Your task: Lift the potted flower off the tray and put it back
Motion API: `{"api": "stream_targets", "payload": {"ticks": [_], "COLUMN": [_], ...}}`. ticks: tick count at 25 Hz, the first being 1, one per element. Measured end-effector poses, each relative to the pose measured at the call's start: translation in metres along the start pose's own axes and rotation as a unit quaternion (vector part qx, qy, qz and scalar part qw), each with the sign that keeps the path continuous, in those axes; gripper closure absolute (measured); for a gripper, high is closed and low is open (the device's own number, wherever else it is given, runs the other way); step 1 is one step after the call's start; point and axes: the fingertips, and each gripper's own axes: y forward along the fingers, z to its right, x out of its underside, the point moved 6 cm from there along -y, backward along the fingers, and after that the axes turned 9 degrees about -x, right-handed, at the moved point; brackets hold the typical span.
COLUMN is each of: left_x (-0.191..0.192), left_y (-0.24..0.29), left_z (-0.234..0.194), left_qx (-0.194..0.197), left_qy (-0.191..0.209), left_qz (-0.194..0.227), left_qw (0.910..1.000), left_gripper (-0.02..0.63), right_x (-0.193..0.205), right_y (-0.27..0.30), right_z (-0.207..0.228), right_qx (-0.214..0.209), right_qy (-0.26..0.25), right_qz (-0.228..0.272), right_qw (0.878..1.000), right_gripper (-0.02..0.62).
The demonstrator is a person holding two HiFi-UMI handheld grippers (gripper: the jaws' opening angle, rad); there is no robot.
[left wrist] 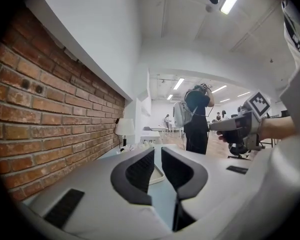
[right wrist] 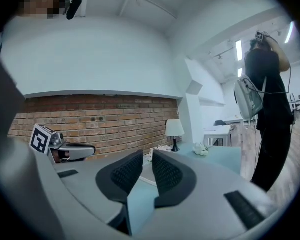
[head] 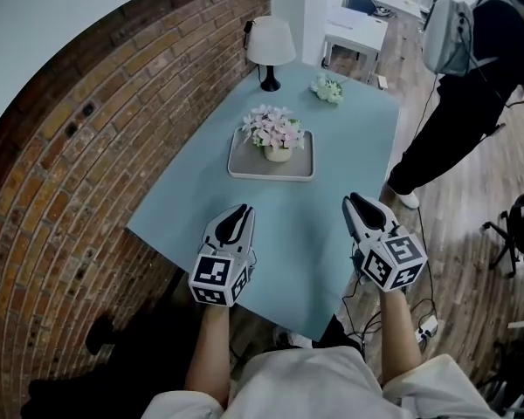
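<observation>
The potted flower (head: 275, 132), pink and white blooms in a pale pot, stands in the grey square tray (head: 244, 169) at the middle of the blue-green table (head: 349, 138). Both grippers hover over the table's near end, short of the tray and pointing toward it. My left gripper (head: 240, 209) (left wrist: 157, 151) has its jaws a narrow gap apart with nothing between them. A corner of the tray (left wrist: 156, 177) shows through that gap. My right gripper (head: 356, 201) (right wrist: 148, 155) is likewise slightly open and empty. It sits level with the left one, to its right.
A white table lamp (head: 270, 46) and a small white bouquet (head: 327, 88) stand at the table's far end. A brick wall (head: 87, 147) runs along the left. A person with a backpack (head: 472, 85) stands on the wooden floor to the right of the table.
</observation>
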Motion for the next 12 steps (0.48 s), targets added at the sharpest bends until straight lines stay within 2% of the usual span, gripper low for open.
{"api": "stream_targets", "payload": {"ticks": [7,12], "left_x": [0.007,0.019], "left_y": [0.04,0.073], "left_z": [0.009,0.008], "left_qx": [-0.005,-0.02], "left_qy": [0.01,0.016], "left_qz": [-0.021,-0.036], "left_qw": [0.9997,0.999], "left_gripper": [0.472,0.472], "right_x": [0.002,0.013], "right_y": [0.027,0.052], "right_z": [0.043,0.072], "right_qx": [-0.031,-0.055], "right_qy": [0.005,-0.001], "right_qz": [-0.013,-0.033], "right_qw": [0.999,0.998], "right_gripper": [0.45,0.416]}}
